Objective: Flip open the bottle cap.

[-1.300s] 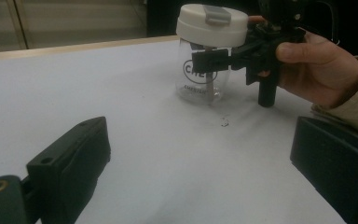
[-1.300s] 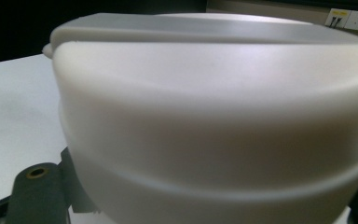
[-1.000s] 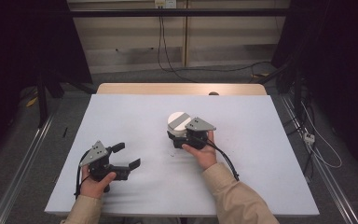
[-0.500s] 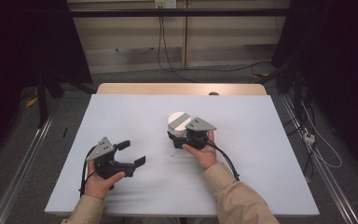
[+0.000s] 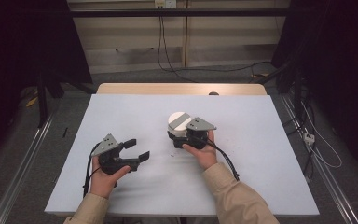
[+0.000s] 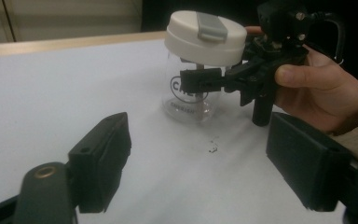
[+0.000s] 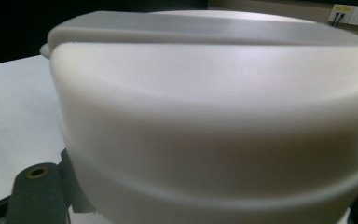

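Near the middle of the white table [image 5: 261, 154], just toward one o'clock from its centre, stands the clear glass jar [image 6: 189, 95] with its cream-white lid [image 6: 204, 39], upright, a grey tab lying across the lid's top. Your right gripper [image 5: 182, 136] comes at it from five o'clock and is clamped on the glass body just under the lid; from the left gripper view you can see one black jaw pressed flat against the printed side of the jar, with your right hand [image 5: 204, 151] wrapped around the grip behind it. Your left gripper [image 5: 137, 150] sits well apart at about eight o'clock from the jar, aimed toward it at two o'clock, with your left hand [image 5: 105, 179] underneath. Its jaws have just been closing a little, yet they stand wide with nothing but bare table between them. A small speck of debris [image 6: 211, 149] lies on the table just in front of the jar, at six o'clock from it in the left gripper view.
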{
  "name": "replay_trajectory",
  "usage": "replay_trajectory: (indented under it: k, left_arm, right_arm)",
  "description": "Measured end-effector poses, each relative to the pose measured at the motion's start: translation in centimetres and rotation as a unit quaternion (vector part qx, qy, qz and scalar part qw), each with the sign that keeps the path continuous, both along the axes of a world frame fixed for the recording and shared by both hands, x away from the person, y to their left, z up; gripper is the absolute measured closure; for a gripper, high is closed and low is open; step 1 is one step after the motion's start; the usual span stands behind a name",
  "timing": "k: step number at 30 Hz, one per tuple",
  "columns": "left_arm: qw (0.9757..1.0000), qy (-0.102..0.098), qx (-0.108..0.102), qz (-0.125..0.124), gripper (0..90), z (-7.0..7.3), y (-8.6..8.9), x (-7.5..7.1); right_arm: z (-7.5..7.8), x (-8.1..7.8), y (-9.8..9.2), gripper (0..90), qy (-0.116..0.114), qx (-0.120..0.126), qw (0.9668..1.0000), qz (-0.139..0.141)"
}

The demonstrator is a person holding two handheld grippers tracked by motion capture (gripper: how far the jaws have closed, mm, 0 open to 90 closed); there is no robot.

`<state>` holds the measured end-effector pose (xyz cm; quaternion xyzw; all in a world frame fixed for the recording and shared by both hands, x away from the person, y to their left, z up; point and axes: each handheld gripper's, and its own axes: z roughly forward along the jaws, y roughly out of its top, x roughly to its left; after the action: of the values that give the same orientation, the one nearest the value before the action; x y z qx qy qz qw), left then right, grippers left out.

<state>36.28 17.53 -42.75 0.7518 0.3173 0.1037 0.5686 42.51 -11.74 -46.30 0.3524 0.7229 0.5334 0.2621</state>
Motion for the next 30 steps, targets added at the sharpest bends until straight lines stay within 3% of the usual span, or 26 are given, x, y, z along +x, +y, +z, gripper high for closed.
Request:
replay_trajectory:
  k: [4,12,15,22,26,30]
  left_arm:
    - [0.9999,-0.002,0.017,0.001,31.6,0.4,-0.8,0.1]
    - [0.9998,0.007,0.015,-0.003,54.6,1.0,-2.1,1.0]
    - [0.9997,0.012,0.021,-0.007,55.5,1.2,-2.6,1.4]
    - [0.9991,0.031,0.025,-0.015,71.5,1.4,-3.4,2.1]
    - [0.9991,0.024,0.033,-0.008,74.6,1.5,-3.7,2.4]
    - [0.9983,0.025,0.047,-0.023,74.2,1.6,-4.1,2.8]
  right_arm:
    - [0.0,0.0,0.0,18.5,-0.003,-0.002,1.0,0.0]
    - [0.0,0.0,0.0,18.5,-0.001,-0.001,1.0,-0.001]
    - [0.0,0.0,0.0,18.5,-0.001,-0.001,1.0,-0.001]
    - [0.0,0.0,0.0,18.6,-0.001,-0.002,1.0,-0.001]
    - [0.0,0.0,0.0,18.5,-0.001,-0.001,1.0,-0.001]
    - [0.0,0.0,0.0,18.5,-0.001,-0.001,1.0,-0.001]
